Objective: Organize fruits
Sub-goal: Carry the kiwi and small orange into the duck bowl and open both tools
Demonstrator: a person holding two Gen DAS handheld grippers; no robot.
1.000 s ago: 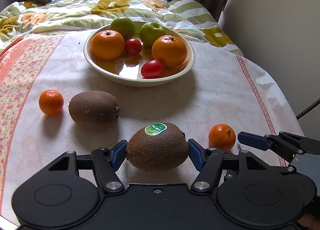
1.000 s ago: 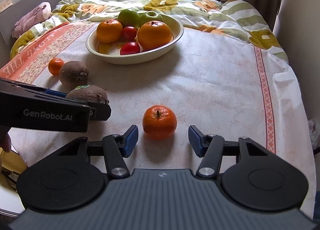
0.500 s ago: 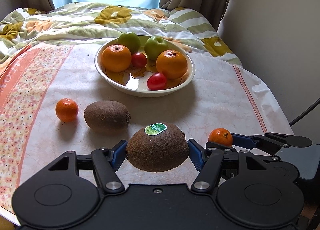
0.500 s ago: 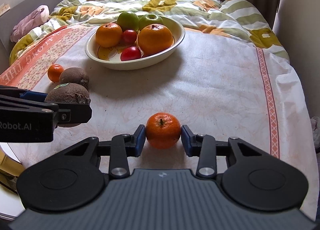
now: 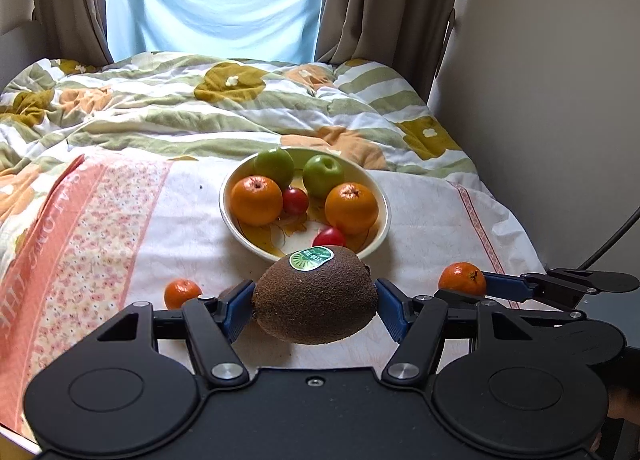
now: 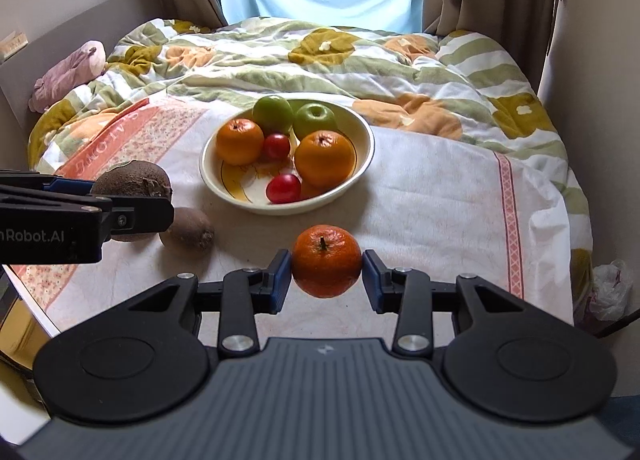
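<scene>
Left gripper (image 5: 315,304) clamps a green-stickered kiwi (image 5: 315,296) near the bowl (image 5: 384,216) rim; right gripper (image 6: 326,274) clamps a mandarin (image 6: 326,266); "Robot.AI" reads on one.

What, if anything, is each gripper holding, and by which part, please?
Left gripper clamps the stickered kiwi across its long ends; right gripper clamps a mandarin at its sides.

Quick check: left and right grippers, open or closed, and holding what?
Left gripper: closed on the brown fuzzy kiwi with a green sticker, lifted.
Right gripper: closed on the small orange tangerine, lifted.
</scene>
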